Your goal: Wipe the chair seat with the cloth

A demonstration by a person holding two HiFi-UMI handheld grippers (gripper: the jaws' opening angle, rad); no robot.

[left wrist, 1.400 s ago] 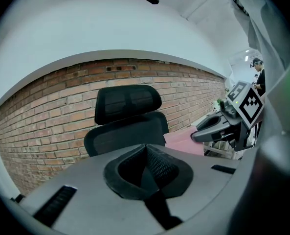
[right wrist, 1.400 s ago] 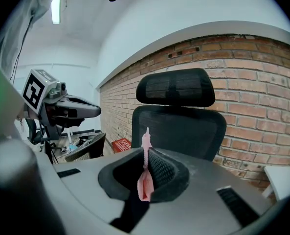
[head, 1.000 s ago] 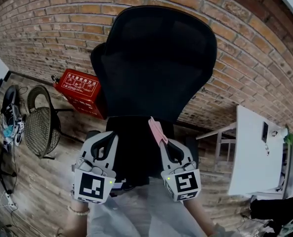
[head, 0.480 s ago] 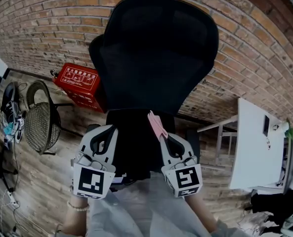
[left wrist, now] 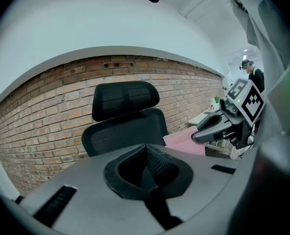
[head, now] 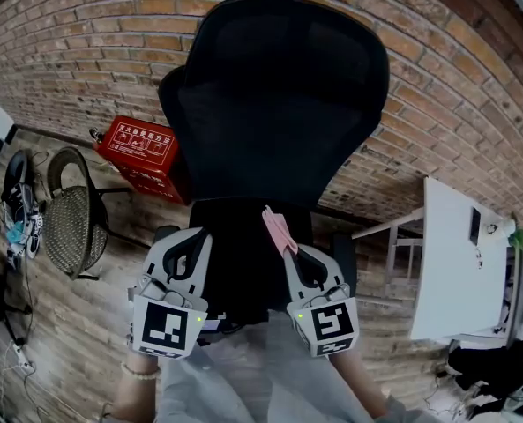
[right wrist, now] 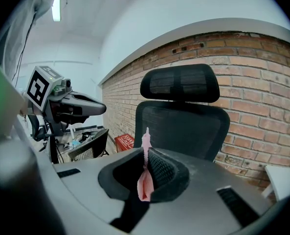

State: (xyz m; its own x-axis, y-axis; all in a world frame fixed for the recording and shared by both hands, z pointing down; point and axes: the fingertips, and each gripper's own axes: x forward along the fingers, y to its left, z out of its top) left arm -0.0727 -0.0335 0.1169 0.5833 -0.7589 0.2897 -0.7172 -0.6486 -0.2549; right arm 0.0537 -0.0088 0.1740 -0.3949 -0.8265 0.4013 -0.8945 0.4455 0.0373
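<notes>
right gripper (head: pixel 287 252) fingers pinched on thin pink cloth (head: pixel 279 229), held upright over black office chair seat (head: pixel 243 267). left gripper (head: pixel 193 239) fingers together, empty. barely shifted in the last second; wiping likely not begun.

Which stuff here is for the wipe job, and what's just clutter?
Job:
black chair
pink cloth
right gripper, shut on the cloth
left gripper, shut, empty

Lying about:
red box
mesh chair
white table
</notes>
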